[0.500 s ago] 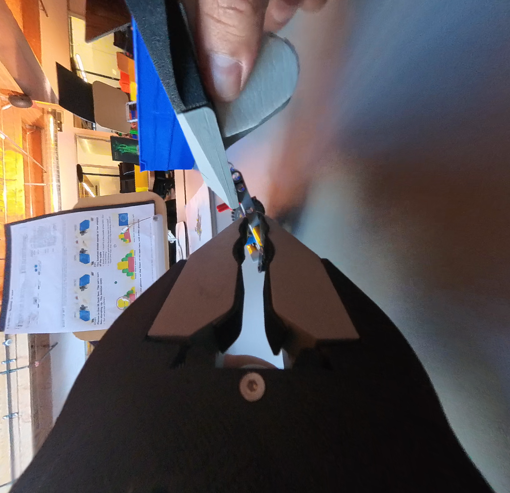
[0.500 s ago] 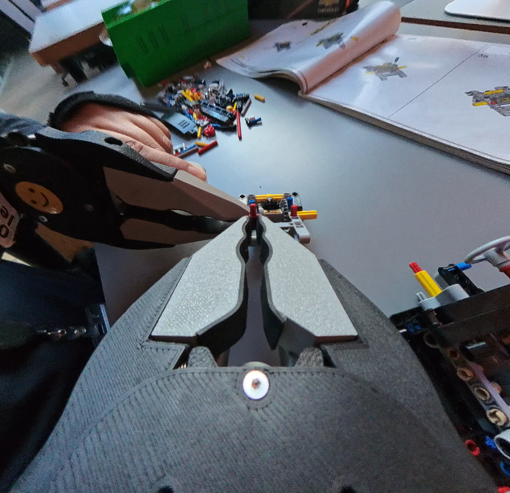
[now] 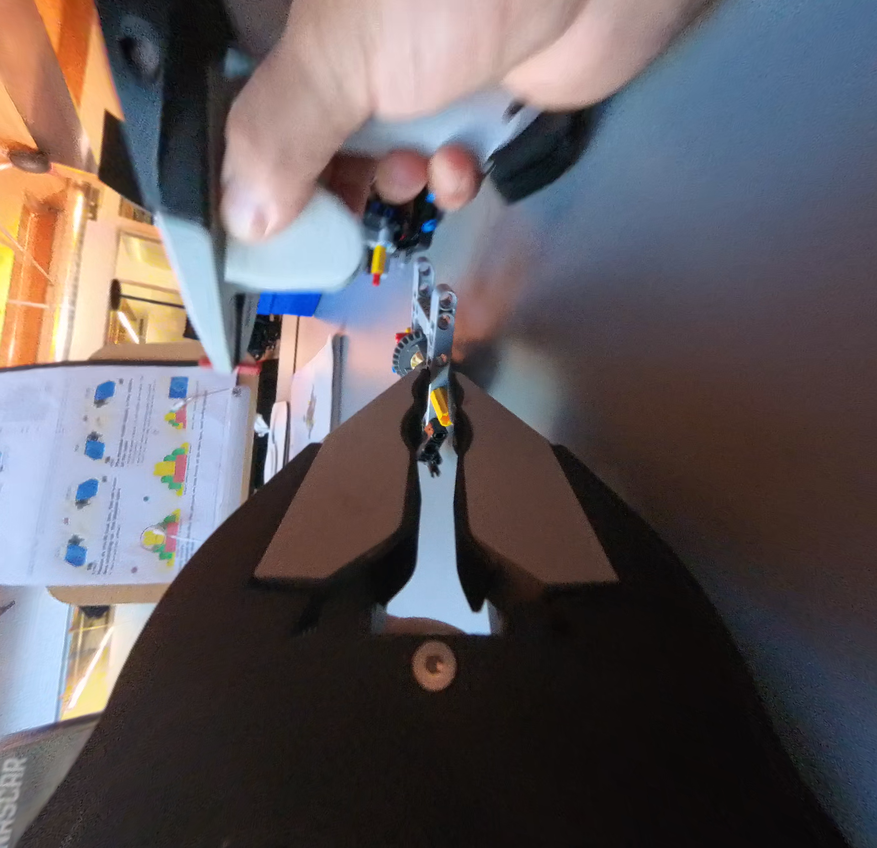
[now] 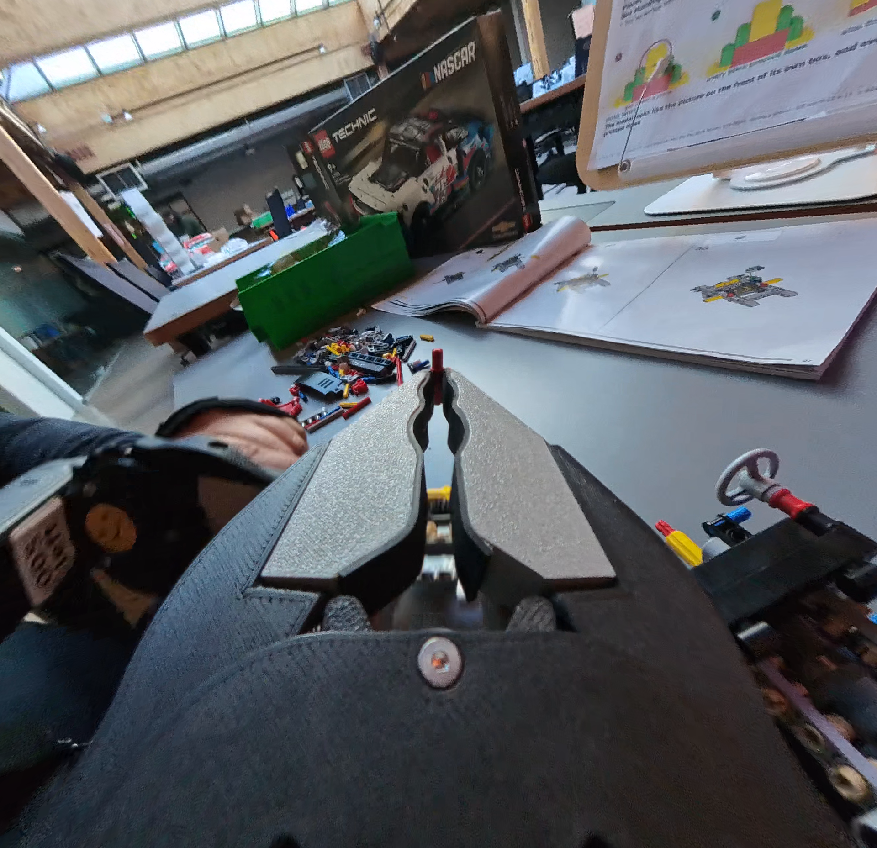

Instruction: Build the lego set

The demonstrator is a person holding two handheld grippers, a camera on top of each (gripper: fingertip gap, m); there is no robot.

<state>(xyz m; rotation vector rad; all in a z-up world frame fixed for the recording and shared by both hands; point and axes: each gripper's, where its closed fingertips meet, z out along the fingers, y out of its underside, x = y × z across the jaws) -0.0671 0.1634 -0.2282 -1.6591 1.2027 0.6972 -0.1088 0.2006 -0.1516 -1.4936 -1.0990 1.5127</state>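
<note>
In the left wrist view my left gripper (image 3: 437, 374) is shut on a small grey brick assembly (image 3: 439, 322) with a black gear and a yellow piece, held just above the dark table (image 3: 712, 398). My right gripper (image 4: 436, 374) is shut on a short red pin (image 4: 436, 358) that sticks out past its tips. In the left wrist view it (image 3: 223, 360) stands up and to the left of the assembly, apart from it, with the red pin (image 3: 249, 369) at its tip and a hand (image 3: 403, 66) around it. The left gripper's black body (image 4: 156, 507) shows at the lower left of the right wrist view.
A pile of loose parts (image 4: 351, 355) lies ahead beside a green bin (image 4: 327, 279). An open instruction booklet (image 4: 664, 294) and a set box (image 4: 427, 151) lie behind. A larger black build with a steering wheel (image 4: 759, 564) stands right. A board with a printed sheet (image 3: 118, 469) stands nearby.
My right gripper, whose tips were at a red pin on the assembly, has drawn up and away with the red pin in its grasp. My left gripper still holds the assembly.
</note>
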